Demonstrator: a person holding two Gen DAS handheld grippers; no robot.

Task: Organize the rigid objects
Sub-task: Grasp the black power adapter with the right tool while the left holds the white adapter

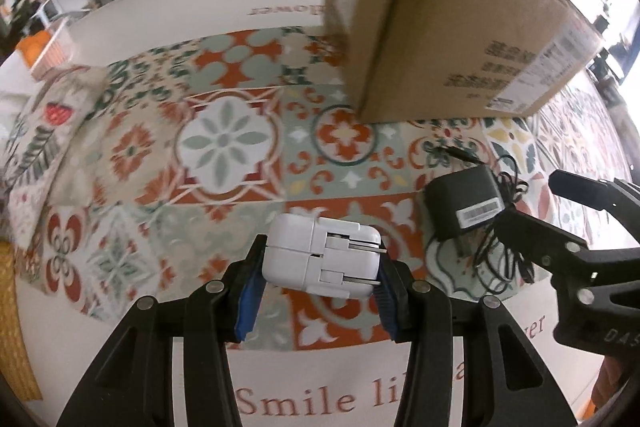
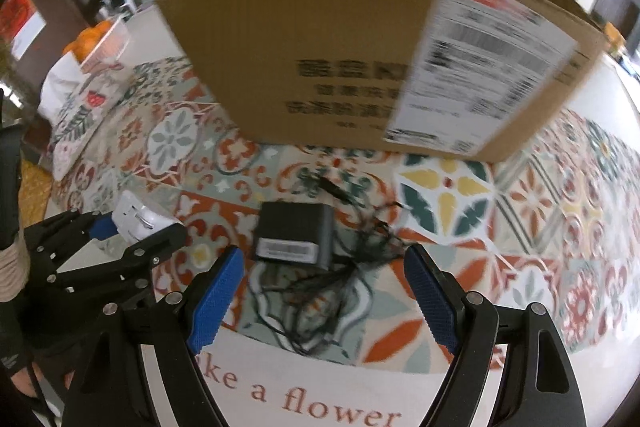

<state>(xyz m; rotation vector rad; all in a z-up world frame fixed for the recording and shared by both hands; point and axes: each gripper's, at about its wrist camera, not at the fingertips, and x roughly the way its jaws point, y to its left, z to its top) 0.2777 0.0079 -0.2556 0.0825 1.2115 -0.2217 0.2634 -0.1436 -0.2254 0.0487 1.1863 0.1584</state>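
Cardboard box [image 2: 360,59] interior hidden.

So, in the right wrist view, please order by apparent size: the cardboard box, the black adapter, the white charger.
1. Brown cardboard box, clearly largest.
2. Black rectangular power adapter.
3. White plastic charger, smallest here, though the left gripper partly hides it.

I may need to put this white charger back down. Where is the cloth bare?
Bare cloth lies left of the cardboard box, out to the floral cushion. It is crowded right of the left claw: black adapter, tangled cord, open right claw.
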